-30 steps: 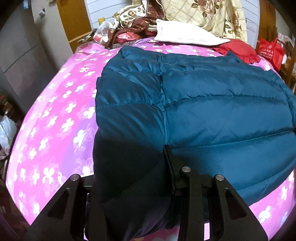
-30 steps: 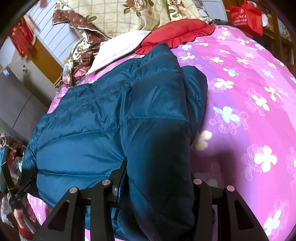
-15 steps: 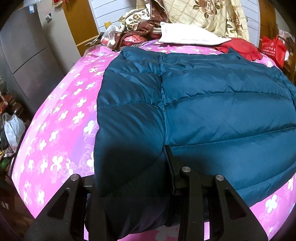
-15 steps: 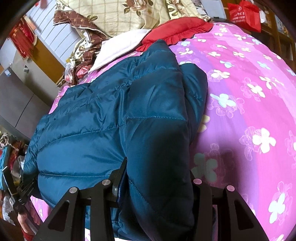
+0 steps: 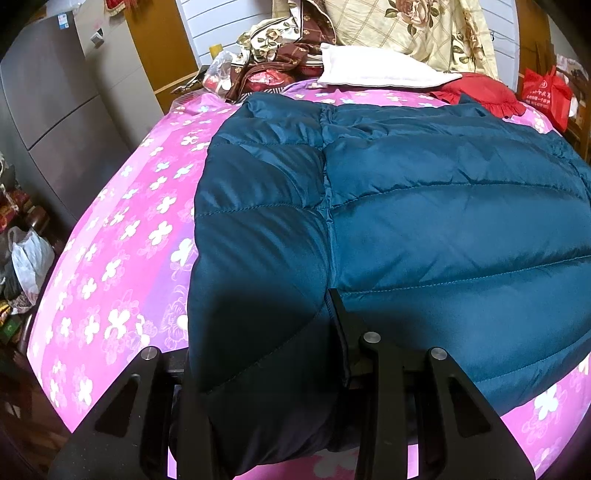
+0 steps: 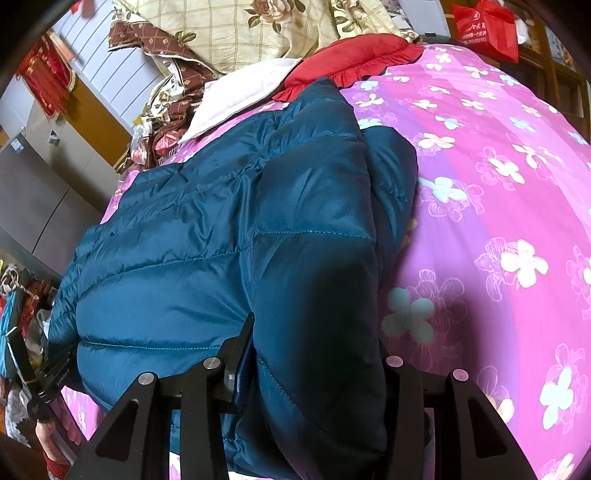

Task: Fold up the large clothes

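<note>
1. A teal quilted down jacket (image 5: 424,221) lies spread across a bed covered in a pink flowered sheet (image 5: 122,236), its near edge at the foot.
2. The left hand-held gripper (image 5: 258,369) pinches the jacket's near left corner, puffy fabric bunched between its black fingers.
3. The right hand-held gripper (image 6: 314,373) clamps the near right corner, fabric filling its jaws.
4. Beyond the jacket, a white pillow (image 5: 380,70), a red cushion (image 6: 351,62) and a floral quilt (image 5: 406,26) sit at the headboard.
</note>
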